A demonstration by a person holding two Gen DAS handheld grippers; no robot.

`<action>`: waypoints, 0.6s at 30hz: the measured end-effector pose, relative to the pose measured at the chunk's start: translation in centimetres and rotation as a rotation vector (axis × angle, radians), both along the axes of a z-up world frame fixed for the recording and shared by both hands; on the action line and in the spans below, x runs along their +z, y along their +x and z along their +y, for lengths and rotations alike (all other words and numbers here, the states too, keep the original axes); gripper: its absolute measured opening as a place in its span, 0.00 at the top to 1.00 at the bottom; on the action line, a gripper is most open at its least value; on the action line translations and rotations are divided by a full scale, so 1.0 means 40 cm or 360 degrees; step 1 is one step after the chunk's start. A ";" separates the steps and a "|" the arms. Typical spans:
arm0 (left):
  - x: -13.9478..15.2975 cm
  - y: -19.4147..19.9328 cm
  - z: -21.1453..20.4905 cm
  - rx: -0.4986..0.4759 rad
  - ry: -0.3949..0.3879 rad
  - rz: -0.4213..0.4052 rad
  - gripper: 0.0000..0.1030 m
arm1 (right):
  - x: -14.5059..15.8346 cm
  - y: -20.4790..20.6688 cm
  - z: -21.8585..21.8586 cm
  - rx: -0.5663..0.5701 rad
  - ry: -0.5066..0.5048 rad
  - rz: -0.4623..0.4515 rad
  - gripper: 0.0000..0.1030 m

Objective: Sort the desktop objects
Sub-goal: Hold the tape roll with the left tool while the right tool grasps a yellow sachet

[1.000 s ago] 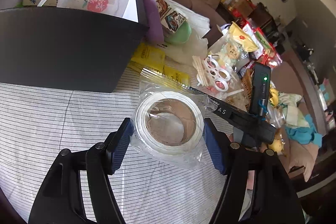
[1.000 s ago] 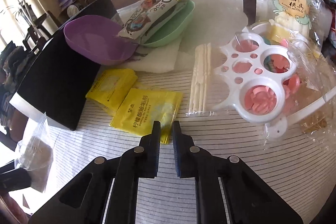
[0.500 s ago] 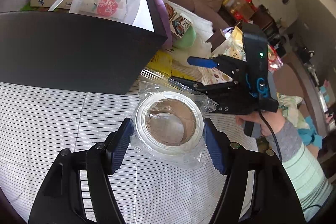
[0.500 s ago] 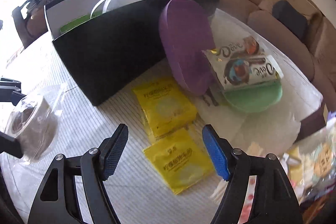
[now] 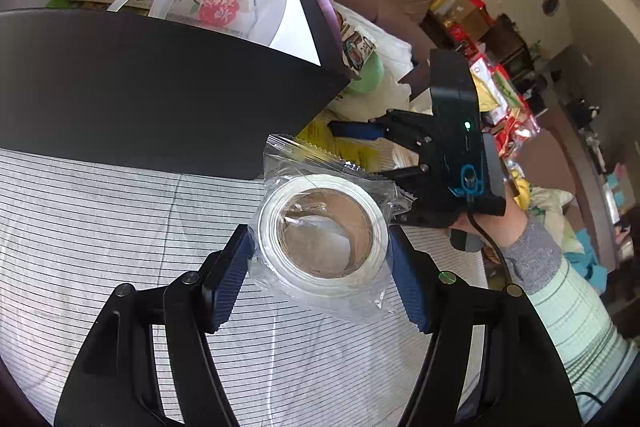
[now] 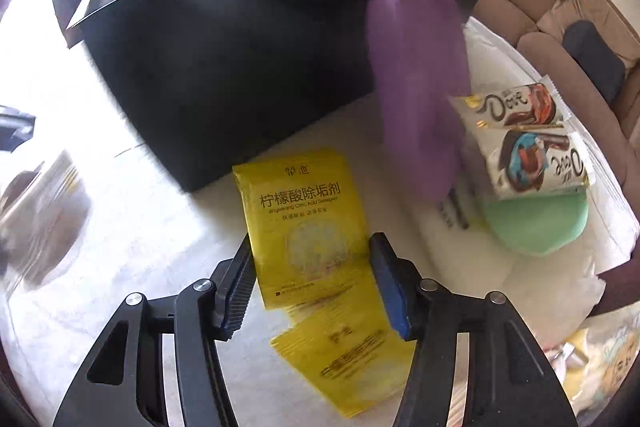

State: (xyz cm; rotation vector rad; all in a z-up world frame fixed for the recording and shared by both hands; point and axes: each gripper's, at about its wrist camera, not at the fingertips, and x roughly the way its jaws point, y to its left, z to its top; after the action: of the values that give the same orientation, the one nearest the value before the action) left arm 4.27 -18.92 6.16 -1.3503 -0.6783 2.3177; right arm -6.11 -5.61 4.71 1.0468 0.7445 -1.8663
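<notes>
A roll of white tape in a clear bag [image 5: 276,223] sits between the blue pads of my left gripper [image 5: 320,279], which is shut on it just above the striped tablecloth. In the right wrist view a yellow sachet [image 6: 304,219] lies flat on the table. My right gripper [image 6: 312,283] straddles its lower half, and the jaws are closing with the pads at the sachet's two edges. A second yellow sachet [image 6: 344,359] lies below it, partly under the fingers. In the left wrist view the right gripper [image 5: 360,151] hangs just beyond the tape.
A black box [image 5: 160,99] with packets inside stands behind the tape. A purple dish [image 6: 416,75] leans on the box's corner. A chocolate bag [image 6: 528,143] rests on a green dish [image 6: 536,223]. A heap of snack packets [image 5: 500,99] fills the far right.
My right gripper has swung from the plastic moulds to the yellow sachets by the box, rolled over, opened wide and narrowed again around one sachet. The left gripper still holds the tape.
</notes>
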 end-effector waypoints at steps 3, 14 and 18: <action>0.003 0.011 -0.007 -0.0014 0.0003 -0.0005 0.38 | 0.003 0.059 0.006 0.0102 0.0036 -0.0041 0.44; 0.006 0.027 -0.052 0.0046 -0.0028 -0.0024 0.38 | -0.019 0.013 -0.114 0.0324 0.0199 -0.0059 0.27; -0.002 0.026 -0.068 0.0069 -0.0031 -0.0055 0.38 | -0.021 -0.009 -0.099 0.0280 0.0151 -0.0182 0.42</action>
State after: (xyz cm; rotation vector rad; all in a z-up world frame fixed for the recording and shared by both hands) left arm 5.32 -21.63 6.09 -1.4008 -0.7042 2.3455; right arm -6.45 -9.56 3.87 1.1009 0.8369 -1.6216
